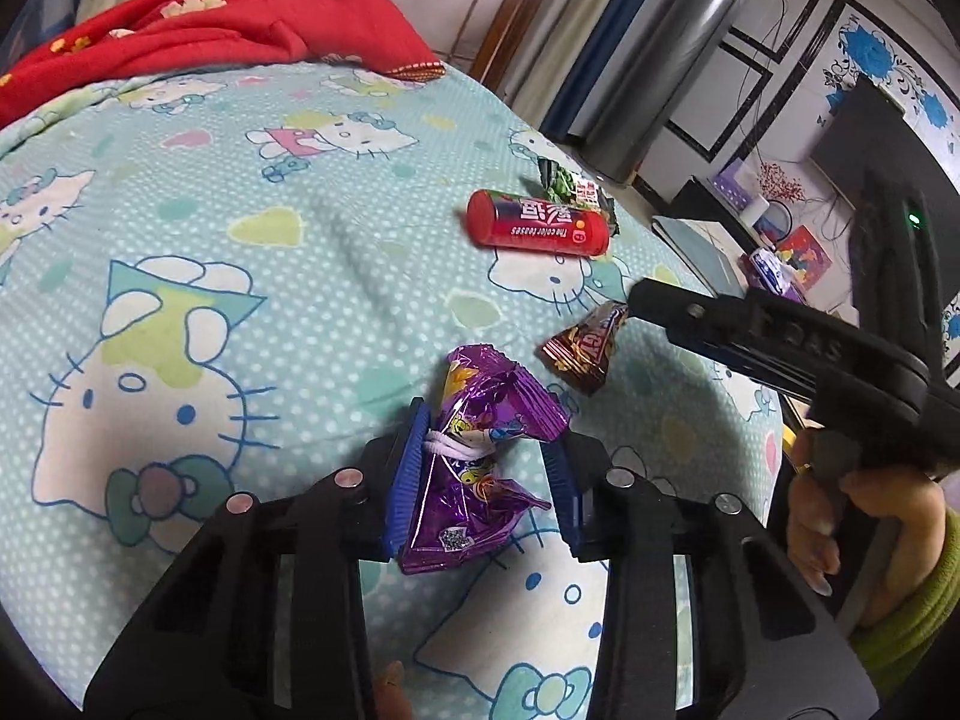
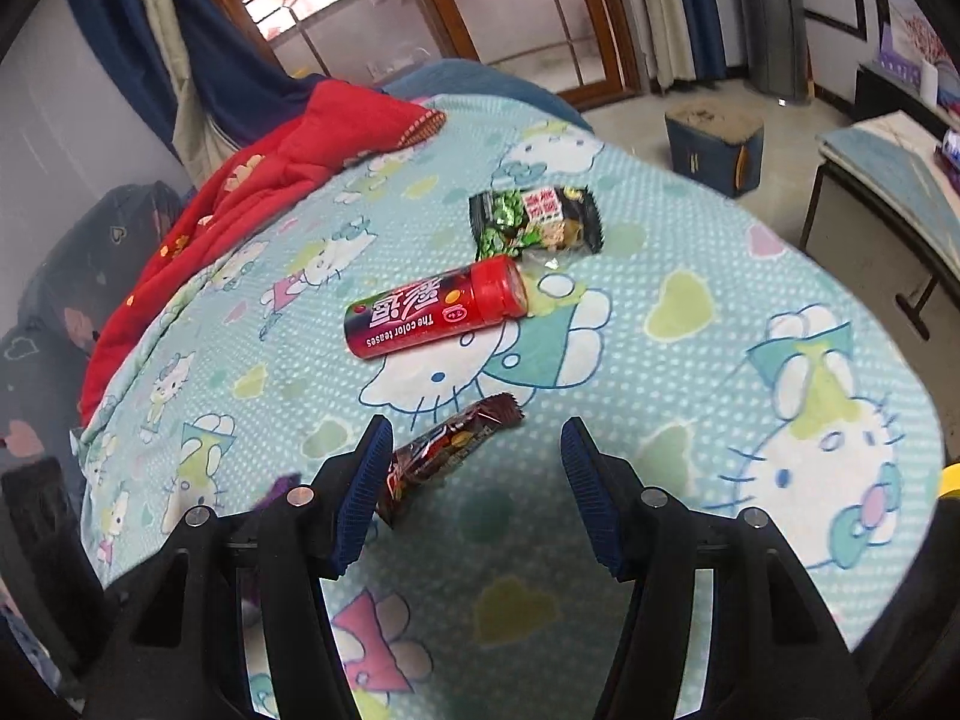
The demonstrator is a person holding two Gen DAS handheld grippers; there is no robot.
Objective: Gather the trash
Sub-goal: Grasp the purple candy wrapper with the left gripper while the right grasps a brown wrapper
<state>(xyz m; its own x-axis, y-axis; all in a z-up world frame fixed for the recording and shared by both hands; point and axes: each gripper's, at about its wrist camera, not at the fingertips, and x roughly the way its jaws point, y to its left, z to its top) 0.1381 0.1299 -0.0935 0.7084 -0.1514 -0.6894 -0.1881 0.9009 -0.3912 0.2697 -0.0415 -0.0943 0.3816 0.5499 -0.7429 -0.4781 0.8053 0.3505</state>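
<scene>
A crumpled purple foil wrapper (image 1: pixel 480 468) lies on the cartoon-cat bedsheet (image 1: pixel 180 240) between the jaws of my left gripper (image 1: pixel 486 480). The left pad touches it, and sheet shows beside the right pad. A brown candy wrapper (image 2: pixel 444 456) (image 1: pixel 579 351) lies by the left pad of my right gripper (image 2: pixel 480 480) (image 1: pixel 639 300), whose jaws stand wide apart around it. Farther off lie a red tube (image 1: pixel 537 222) (image 2: pixel 435 315) and a green snack packet (image 1: pixel 570 183) (image 2: pixel 534 219).
A red blanket (image 1: pixel 210 30) (image 2: pixel 270 168) is bunched at the bed's far side. The bed edge curves off to the right. On the floor beyond stand a blue box (image 2: pixel 714 150) and a low table (image 2: pixel 888 180). A hand in a green sleeve (image 1: pixel 840 516) holds the right gripper.
</scene>
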